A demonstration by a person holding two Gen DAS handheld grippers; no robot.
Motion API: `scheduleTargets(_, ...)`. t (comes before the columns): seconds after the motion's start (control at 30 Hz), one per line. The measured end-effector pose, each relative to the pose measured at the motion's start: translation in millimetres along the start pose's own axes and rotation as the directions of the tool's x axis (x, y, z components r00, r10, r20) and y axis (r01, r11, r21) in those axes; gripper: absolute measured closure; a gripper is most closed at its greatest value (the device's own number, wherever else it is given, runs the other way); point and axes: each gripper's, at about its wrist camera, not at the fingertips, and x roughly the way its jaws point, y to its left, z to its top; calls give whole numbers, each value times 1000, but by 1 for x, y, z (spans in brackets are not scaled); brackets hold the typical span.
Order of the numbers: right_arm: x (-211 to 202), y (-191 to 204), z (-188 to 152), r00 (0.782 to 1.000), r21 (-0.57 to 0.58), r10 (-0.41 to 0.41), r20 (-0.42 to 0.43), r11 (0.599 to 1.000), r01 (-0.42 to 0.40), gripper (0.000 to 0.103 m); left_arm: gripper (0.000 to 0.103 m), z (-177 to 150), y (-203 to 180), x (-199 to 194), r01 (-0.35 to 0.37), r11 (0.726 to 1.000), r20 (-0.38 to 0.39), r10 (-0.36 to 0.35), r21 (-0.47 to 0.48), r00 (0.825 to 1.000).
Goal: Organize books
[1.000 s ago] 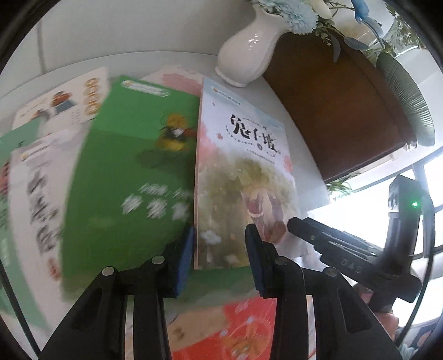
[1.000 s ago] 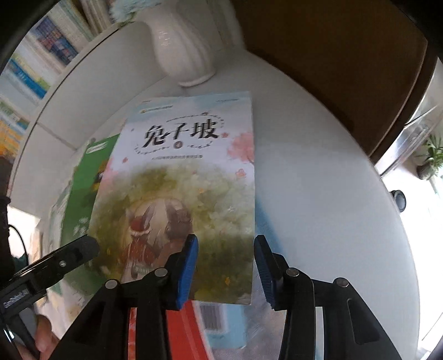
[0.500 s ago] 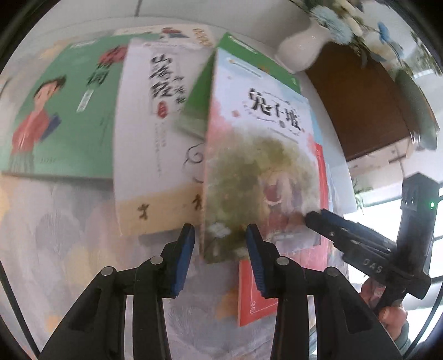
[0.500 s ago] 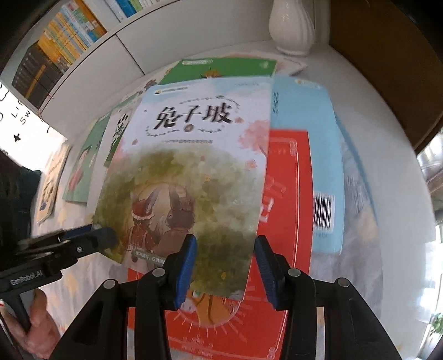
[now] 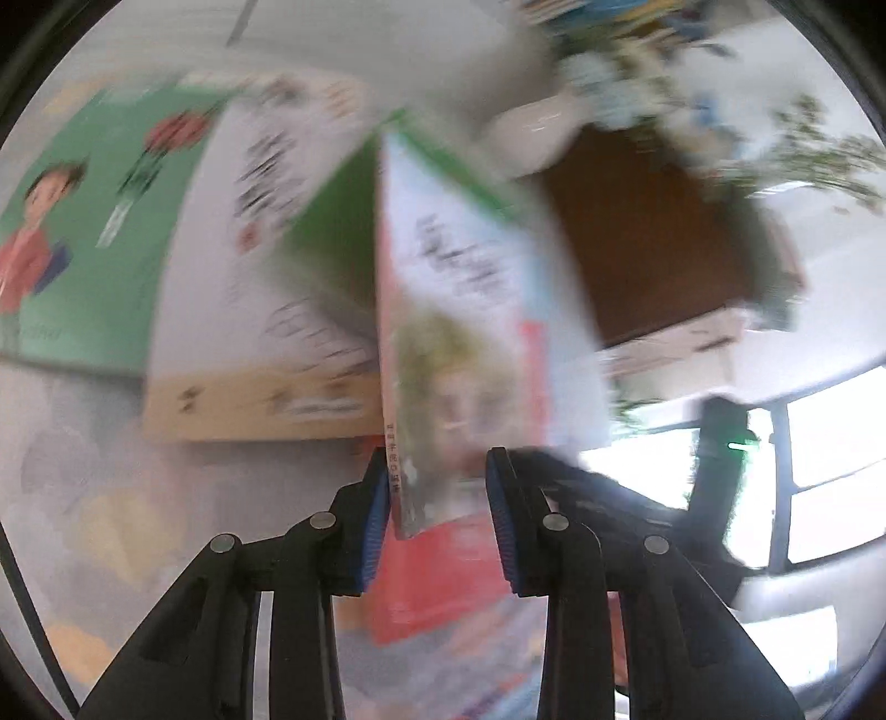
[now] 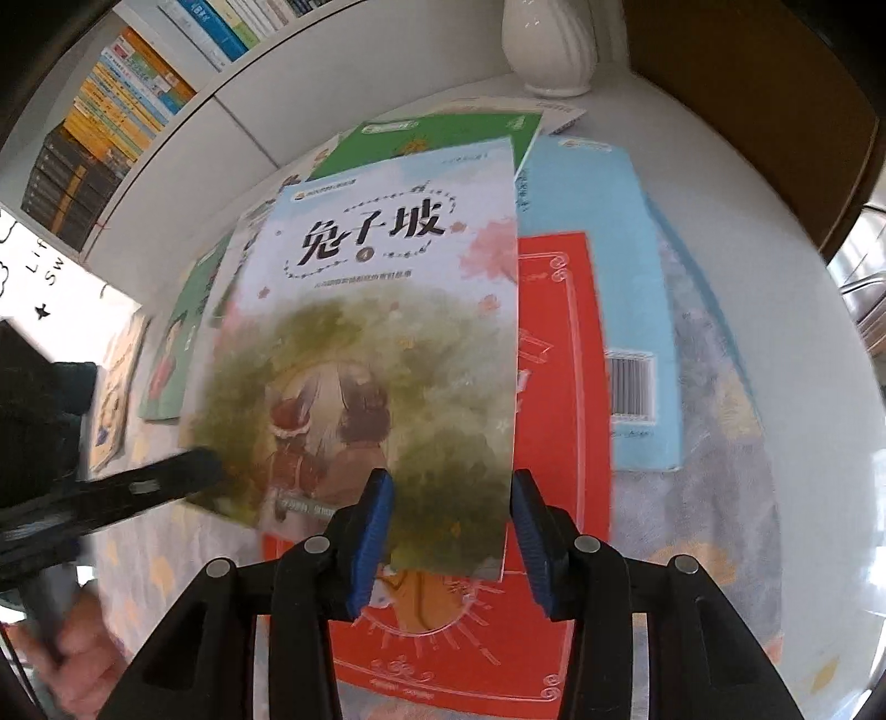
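A rabbit picture book (image 6: 382, 310) with a pale blue top and green painted scene is held up above the table, tilted; it also shows blurred in the left wrist view (image 5: 459, 354). My right gripper (image 6: 451, 531) has its blue pads at the book's bottom right corner, jaws apart around it. My left gripper (image 5: 437, 504) has the book's bottom left corner between its pads, and it shows as a black arm (image 6: 127, 493) at the book's left edge. A red book (image 6: 559, 387) and a light blue book (image 6: 603, 238) lie flat under it.
More books lie spread on the white round table (image 6: 775, 332): a green one (image 6: 437, 138), a white and tan one (image 5: 243, 310), a green one with a child (image 5: 94, 232). A white vase (image 6: 551, 44) stands at the back. A bookshelf (image 6: 116, 88) stands back left.
The rabbit book has been drawn nearer and lifted more steeply, its left corner now deep between my left pads. The left view is blurred by motion.
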Motion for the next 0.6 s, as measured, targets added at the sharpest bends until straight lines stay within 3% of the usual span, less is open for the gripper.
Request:
scheduleTargets(0.1, -2, -11, 0, 998, 23, 59, -5, 998, -59, 61, 74, 6, -14, 1, -47, 998, 26, 46, 52, 999)
scheduleTargets(0.23, -4, -18, -1, 997, 31, 81, -11, 996, -81, 60, 84, 15, -3, 25, -70, 997, -7, 70, 27, 998)
scheduleTargets(0.37, -2, -15, -4, 996, 34, 86, -5, 996, -86, 57, 84, 16, -9, 53, -175, 983, -15, 176, 64, 984)
scheduleTargets(0.43, -1, -13, -3, 995, 53, 104, -7, 993, -104, 52, 84, 21, -9, 57, -140, 990, -19, 141, 33, 990)
scheduleTargets(0.5, 0, -12, -2, 990, 72, 139, -19, 988, -137, 47, 86, 28, -4, 53, -60, 998, -20, 60, -25, 998)
scheduleTargets(0.6, 0, -32, -2, 958, 193, 285, -41, 943, -272, 42, 86, 38, 4, 43, 33, 996, -17, -35, -85, 999)
